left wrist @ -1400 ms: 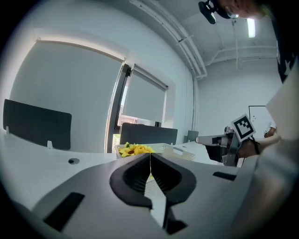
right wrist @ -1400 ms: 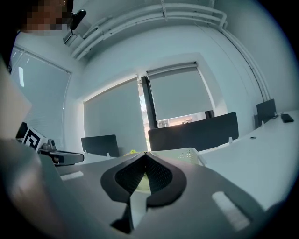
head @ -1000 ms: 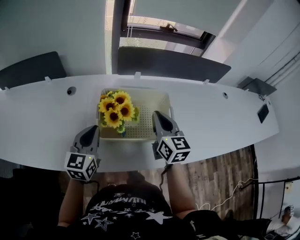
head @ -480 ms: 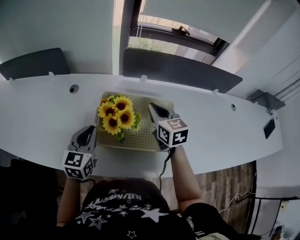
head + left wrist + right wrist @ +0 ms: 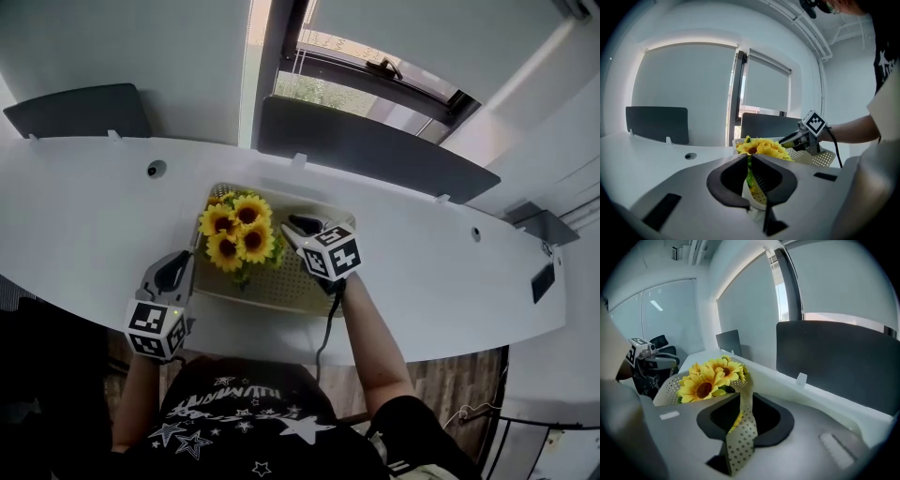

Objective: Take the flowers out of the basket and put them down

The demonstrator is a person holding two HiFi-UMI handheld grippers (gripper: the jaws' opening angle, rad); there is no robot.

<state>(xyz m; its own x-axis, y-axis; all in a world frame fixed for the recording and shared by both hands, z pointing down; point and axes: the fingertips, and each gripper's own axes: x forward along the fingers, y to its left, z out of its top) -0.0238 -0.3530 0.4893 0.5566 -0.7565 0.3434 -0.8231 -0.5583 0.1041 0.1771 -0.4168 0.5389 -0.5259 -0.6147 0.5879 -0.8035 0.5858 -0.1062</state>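
A bunch of yellow sunflowers (image 5: 240, 234) stands in the left part of a cream perforated basket (image 5: 281, 286) on the white table. My right gripper (image 5: 290, 228) hangs over the basket, its tips just right of the blooms. Its jaws are opening a little, with only the basket's perforated wall (image 5: 739, 437) showing through the narrow gap and the sunflowers (image 5: 708, 377) just beyond. Beside the basket's left front corner rests my left gripper (image 5: 176, 265), jaws together. In the left gripper view the flowers (image 5: 763, 147) and the basket corner (image 5: 753, 196) show past its tips.
The white table (image 5: 84, 216) curves round me, with round cable holes (image 5: 156, 170) and dark divider panels (image 5: 375, 150) along its far edge. A window lies behind the panels. The table's front edge runs just below the basket.
My right gripper has moved from the basket's right front corner forward and left over the basket, up to the flowers, and its jaws have parted slightly. The left gripper has stayed put.
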